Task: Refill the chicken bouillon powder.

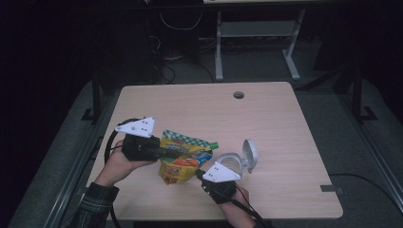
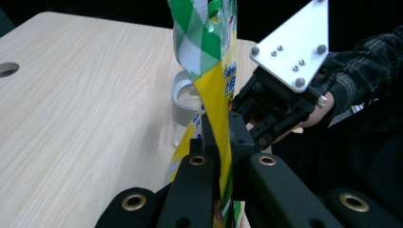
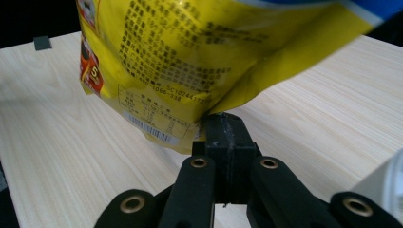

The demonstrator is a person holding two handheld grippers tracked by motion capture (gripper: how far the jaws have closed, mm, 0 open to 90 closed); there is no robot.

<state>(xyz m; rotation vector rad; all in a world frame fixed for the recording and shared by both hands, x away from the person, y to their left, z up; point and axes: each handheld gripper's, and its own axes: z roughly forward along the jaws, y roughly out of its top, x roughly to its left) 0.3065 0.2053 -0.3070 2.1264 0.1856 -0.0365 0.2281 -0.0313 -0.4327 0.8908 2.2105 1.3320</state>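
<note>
A yellow snack pouch (image 1: pixel 183 159) with a green-checked top is held up over the wooden table (image 1: pixel 266 118). My left gripper (image 1: pixel 164 152) is shut on its top edge; in the left gripper view the film (image 2: pixel 214 71) runs straight down between the jaws of the left gripper (image 2: pixel 216 130). My right gripper (image 1: pixel 199 173) is shut at the pouch's lower right. In the right gripper view its closed tips (image 3: pixel 223 121) touch the printed pouch's (image 3: pixel 190 57) bottom edge; I cannot tell if any film is pinched. A clear tub (image 1: pixel 230 161) with its flip lid (image 1: pixel 249 154) raised stands just right of the pouch.
The tub (image 2: pixel 183 102) stands behind the pouch, beside the right gripper's grey plate (image 2: pixel 292 45). A cable hole (image 1: pixel 238 95) lies at the table's far side. A grey tab (image 1: pixel 330 188) sits near the right front edge. A desk frame stands beyond the table.
</note>
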